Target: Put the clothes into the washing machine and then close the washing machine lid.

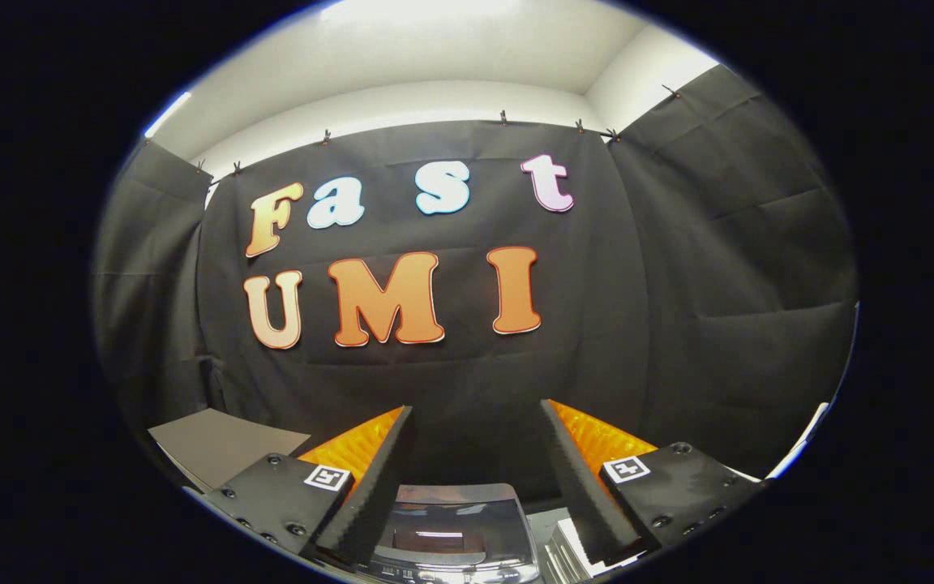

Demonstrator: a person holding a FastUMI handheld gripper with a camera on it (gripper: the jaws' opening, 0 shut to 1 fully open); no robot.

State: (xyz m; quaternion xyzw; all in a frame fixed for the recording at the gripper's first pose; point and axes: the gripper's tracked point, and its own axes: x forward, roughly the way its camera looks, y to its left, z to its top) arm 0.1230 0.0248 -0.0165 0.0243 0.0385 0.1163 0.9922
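- Your gripper (475, 422) is held high and level, pointing at the booth's black cloth wall (678, 284); its fingers (378, 478) stand wide apart with nothing between them.
- The washing machine (455, 527) sits low between the fingers, seen from above. Its lid (455, 507) is a dark, glossy panel, and it appears to lie flat over the tub, though the glare and the low angle leave that unsure.
- No clothes can be made out. The pale stacked edge (568, 551) beside the machine, partly behind the right finger, is too cut off to tell as fabric or anything else.
- A grey board (216, 446) lies off to the left of the machine, behind the left finger.
- A flat lid with empty, open fingers fits two stages: clothes yet to go in with the lid down, or clothes inside and the lid shut over them. This view does not settle which.
- To do well from here, tip the gripper down until the lid's front edge and the space beside the machine come into sight, and judge from that.
- Keep the fingers spread while you lower, and come down slowly; the glossy lid will likely be slippery under a fingertip.
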